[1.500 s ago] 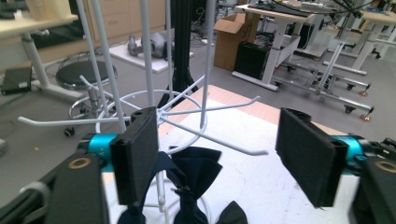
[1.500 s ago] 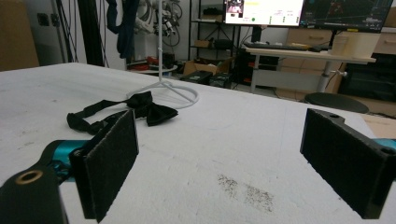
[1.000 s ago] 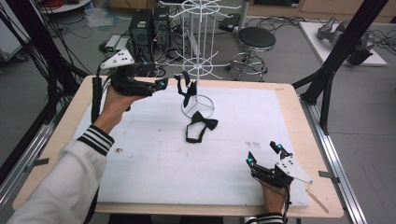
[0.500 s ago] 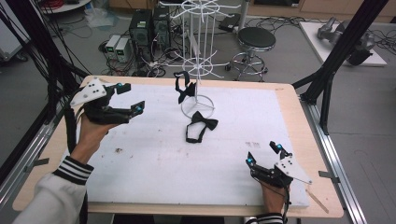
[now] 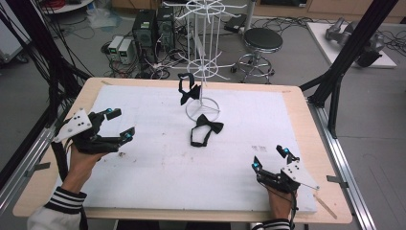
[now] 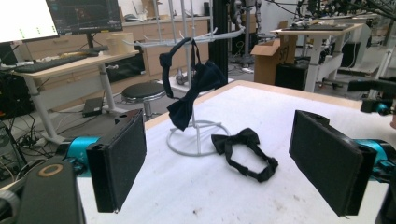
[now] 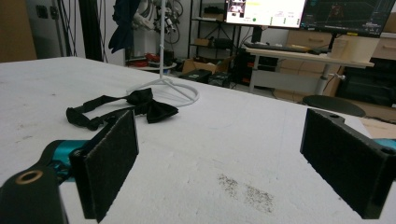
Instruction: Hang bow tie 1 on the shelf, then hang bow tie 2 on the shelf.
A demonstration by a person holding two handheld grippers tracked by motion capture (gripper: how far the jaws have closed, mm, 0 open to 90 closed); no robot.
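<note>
So the table (image 5: 297,120) is a light wood top with a big white foam-looking sheet (image 5: 158,167) laid over most of it, a bit scuffed and speckled with dark crumbs near the front. Around it the room is pretty cluttered: black frame posts, computer towers (image 5: 143,33) and cable tangles on the grey floor behind, a round black stool (image 5: 262,40), and in the gripper views desks with monitors. No real containers here, the closest thing is the white wire display stand (image 5: 203,72) at the back middle of the sheet, with one dark bow tie (image 5: 187,91) hanging off a low hook. A second black bow tie (image 5: 205,130) lies flat on the sheet just in front of the stand's ring base, strap looped toward the person. The left gripper (image 5: 117,127) hovers over the left edge, fingers wide apart and holding nothing; the right gripper (image 5: 270,159) sits low at the front right, fingers also spread and empty, well apart from both ties. The stand's top is cut off in the high view.
</note>
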